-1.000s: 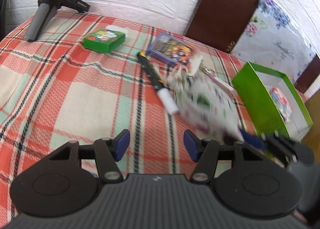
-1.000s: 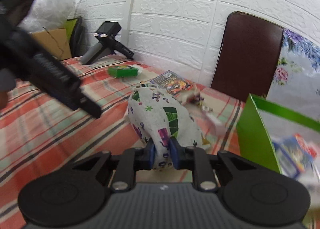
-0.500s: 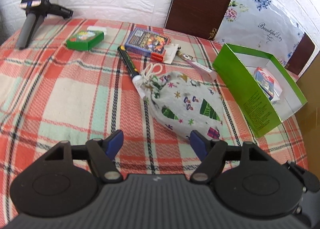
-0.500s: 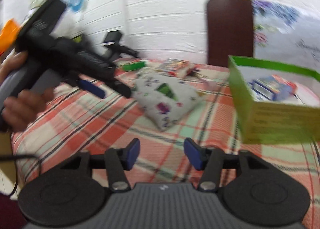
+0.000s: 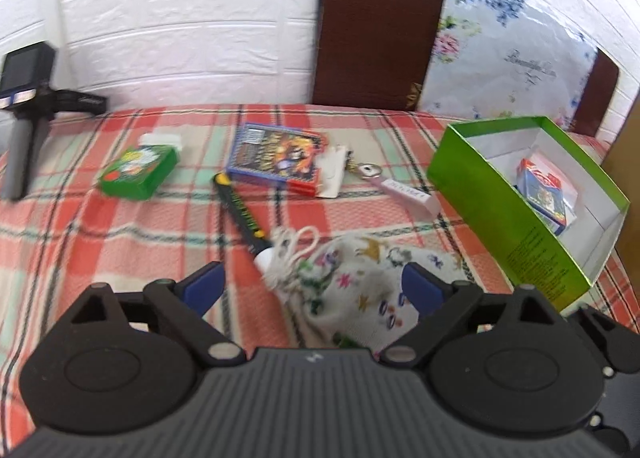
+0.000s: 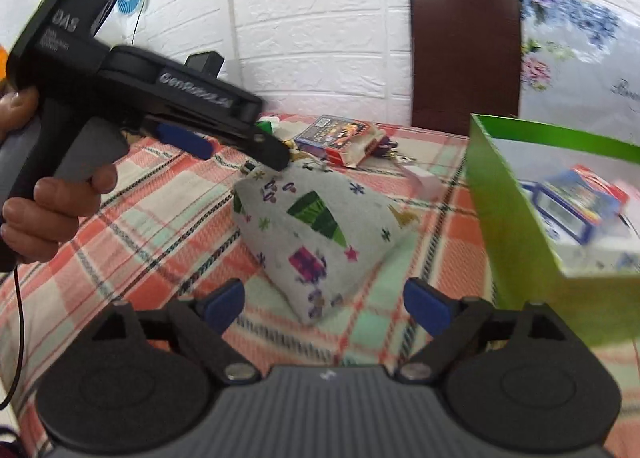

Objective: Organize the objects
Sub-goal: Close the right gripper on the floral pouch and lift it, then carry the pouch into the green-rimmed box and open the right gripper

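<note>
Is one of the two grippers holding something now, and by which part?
Nothing is held. Both grippers' jaws are opening; the printed drawstring pouch lies free on the tablecloth.

My left tongs (image 5: pixel 312 288) and right tongs (image 6: pixel 324 304) tilt downward, jaws spreading wide, gripping nothing. My left hand (image 6: pixel 48 193) wraps the left handle, finger on its trigger.

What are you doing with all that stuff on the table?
A person is tidying things into the green box, using a gripper in each hand. The left gripper and right gripper are both opening and hold nothing. The patterned cloth pouch lies on the checked tablecloth beside the box, which already holds one card pack.
</note>
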The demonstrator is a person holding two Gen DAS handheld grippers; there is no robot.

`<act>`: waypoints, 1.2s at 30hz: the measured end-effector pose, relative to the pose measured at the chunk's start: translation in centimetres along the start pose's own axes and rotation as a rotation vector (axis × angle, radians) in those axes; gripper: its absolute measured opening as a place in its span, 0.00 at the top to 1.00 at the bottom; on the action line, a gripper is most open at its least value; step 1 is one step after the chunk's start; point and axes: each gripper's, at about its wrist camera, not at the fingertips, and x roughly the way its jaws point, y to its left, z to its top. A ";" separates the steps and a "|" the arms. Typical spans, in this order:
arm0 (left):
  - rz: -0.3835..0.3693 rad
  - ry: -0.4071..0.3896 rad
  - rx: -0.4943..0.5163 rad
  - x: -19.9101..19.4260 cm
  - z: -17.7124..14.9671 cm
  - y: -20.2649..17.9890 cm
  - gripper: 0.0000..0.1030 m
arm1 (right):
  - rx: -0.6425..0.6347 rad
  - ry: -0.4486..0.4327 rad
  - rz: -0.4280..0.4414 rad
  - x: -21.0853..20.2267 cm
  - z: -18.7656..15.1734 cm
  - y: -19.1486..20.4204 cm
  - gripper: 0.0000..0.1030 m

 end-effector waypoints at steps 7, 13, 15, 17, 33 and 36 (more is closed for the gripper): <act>-0.074 0.029 -0.012 2.2 -0.7 -0.6 0.22 | 0.012 0.044 0.012 4.5 1.7 -0.4 0.09; -0.098 -0.040 -0.030 -1.4 -0.1 -1.3 0.46 | -0.011 -0.048 0.011 2.9 2.0 0.5 0.53; -0.118 -0.090 -0.009 -3.2 0.8 -2.3 0.46 | 0.017 -0.100 0.013 1.6 2.2 0.3 0.54; -0.127 -0.140 0.026 -4.5 2.1 -3.9 0.46 | 0.033 -0.164 -0.006 0.0 2.7 -0.1 0.55; -0.309 -0.163 0.331 2.0 8.1 -22.4 0.41 | 0.133 -0.318 -0.436 -6.4 2.1 -14.7 0.55; -0.220 -0.152 0.396 4.3 7.8 -24.9 0.28 | 0.148 -0.286 -0.568 -4.6 2.1 -17.7 0.43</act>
